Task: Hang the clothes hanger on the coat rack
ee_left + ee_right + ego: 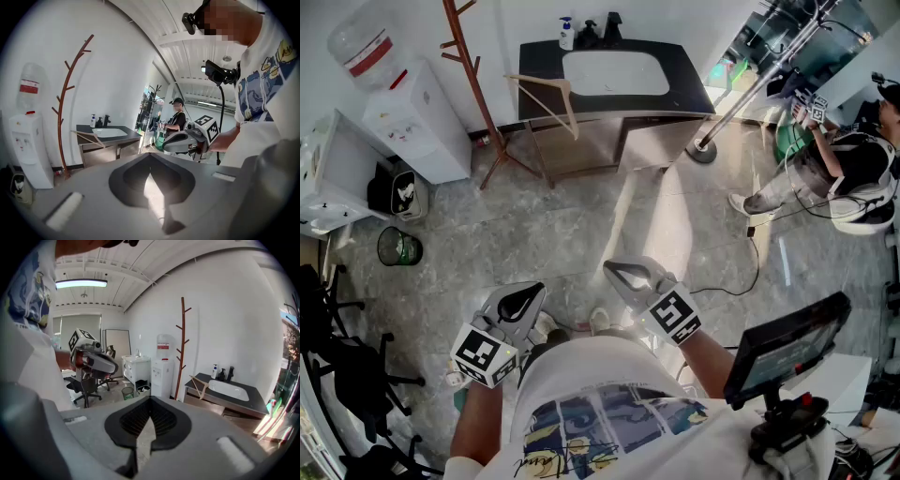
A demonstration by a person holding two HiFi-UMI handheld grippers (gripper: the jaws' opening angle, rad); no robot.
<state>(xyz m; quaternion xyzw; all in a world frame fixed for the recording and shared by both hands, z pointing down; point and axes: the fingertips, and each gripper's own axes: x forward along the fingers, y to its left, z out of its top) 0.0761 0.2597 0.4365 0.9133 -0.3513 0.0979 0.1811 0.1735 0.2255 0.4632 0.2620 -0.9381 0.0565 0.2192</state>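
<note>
The left tongs [523, 300] and right tongs [625, 273] are closed with nothing between them, held side by side, well apart from the table [542, 56]. The hanger [546, 94] rests at the table's left edge, overhanging its front. The rack [469, 66] stands just left of the table.

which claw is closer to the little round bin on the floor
Left. The left claw sits a short way right of the bin, nearer the person; the right claw is further right still, beyond the left one.
</note>
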